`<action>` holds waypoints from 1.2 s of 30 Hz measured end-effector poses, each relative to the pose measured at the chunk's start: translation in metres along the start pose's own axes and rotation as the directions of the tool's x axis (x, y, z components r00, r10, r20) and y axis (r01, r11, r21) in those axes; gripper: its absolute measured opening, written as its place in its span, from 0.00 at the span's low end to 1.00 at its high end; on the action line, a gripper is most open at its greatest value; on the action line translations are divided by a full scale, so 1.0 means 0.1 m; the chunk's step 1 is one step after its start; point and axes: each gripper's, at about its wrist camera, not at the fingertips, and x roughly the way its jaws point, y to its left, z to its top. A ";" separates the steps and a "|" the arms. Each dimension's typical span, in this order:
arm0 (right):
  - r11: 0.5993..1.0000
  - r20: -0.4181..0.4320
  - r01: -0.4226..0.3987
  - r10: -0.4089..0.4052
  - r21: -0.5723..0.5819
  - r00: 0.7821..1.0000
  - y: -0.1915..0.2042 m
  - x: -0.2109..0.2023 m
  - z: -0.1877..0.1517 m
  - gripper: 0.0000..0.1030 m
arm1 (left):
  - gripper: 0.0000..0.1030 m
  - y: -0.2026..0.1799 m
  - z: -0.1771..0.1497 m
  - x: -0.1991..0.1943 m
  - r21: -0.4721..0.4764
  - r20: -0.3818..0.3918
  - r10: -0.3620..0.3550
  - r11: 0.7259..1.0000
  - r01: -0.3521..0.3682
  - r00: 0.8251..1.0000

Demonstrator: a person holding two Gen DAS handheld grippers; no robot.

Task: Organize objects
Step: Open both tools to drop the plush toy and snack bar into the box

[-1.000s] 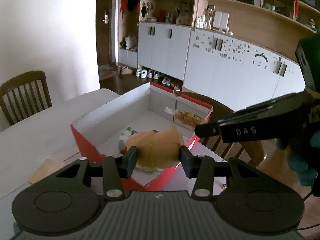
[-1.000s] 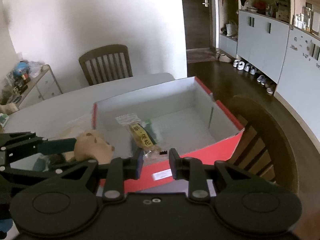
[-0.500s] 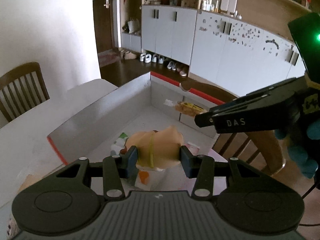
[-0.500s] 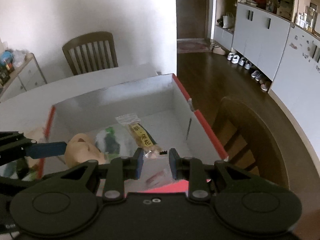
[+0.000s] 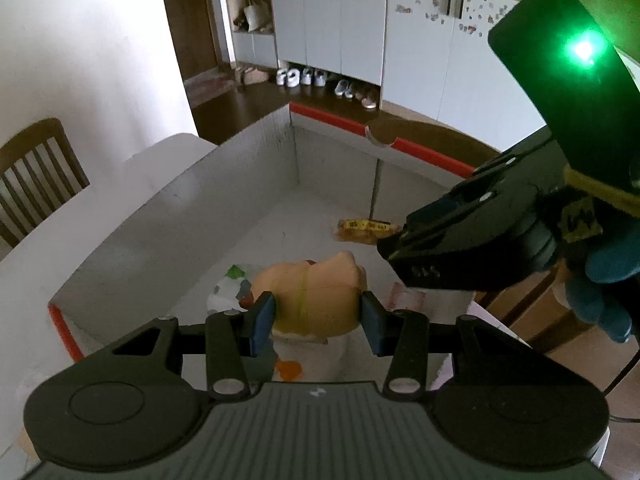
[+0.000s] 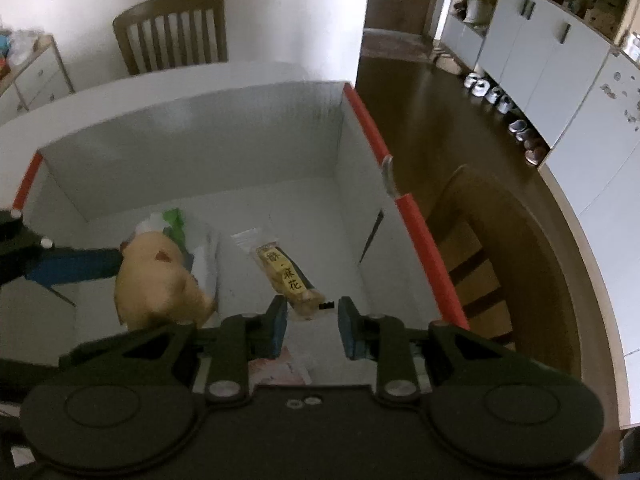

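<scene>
Gripping a tan plush toy [image 5: 316,296] between its 2 blue pads, the left gripper [image 5: 318,318] hangs over the open interior of a red-edged cardboard box [image 6: 412,220] with pale inner walls. The toy, with a yellow band around its middle, fills the gap between the pads and both press against it. From the right wrist view the same plush toy [image 6: 156,280] sits low inside the box, at the left, with the left gripper's blue finger reaching in from the left edge.

The right gripper [image 6: 312,322] is clamped on the near end of a clear snack packet [image 6: 286,278] with a yellow label bearing black characters; the packet juts forward from between the fingers over the box floor. In the left wrist view this packet [image 5: 366,232] pokes out from the right gripper's black body.

A green and white wrapper [image 6: 172,222] lies on the box floor behind the toy. The box stands on a white table [image 5: 100,216]. A wooden chair [image 6: 172,30] stands at the table's far side, and a row of shoes [image 5: 324,80] lines the foot of the white cabinets [image 5: 340,20].
</scene>
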 end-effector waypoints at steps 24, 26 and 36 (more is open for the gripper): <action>0.997 0.005 -0.071 0.071 -0.008 0.997 -0.16 -0.15 -0.01 0.38 | 0.61 0.22 0.02 0.29 -0.193 -0.123 -0.069 0.980 0.044 0.990; 0.996 0.014 -0.085 0.085 -0.005 0.996 -0.20 -0.21 -0.02 0.38 | 0.61 0.23 0.00 0.24 -0.200 -0.104 -0.066 0.979 0.044 0.992; 0.991 0.082 -0.137 0.137 -0.007 0.987 -0.21 -0.59 -0.11 0.40 | 0.61 0.27 -0.08 -0.18 -0.224 0.007 -0.028 0.974 0.028 1.000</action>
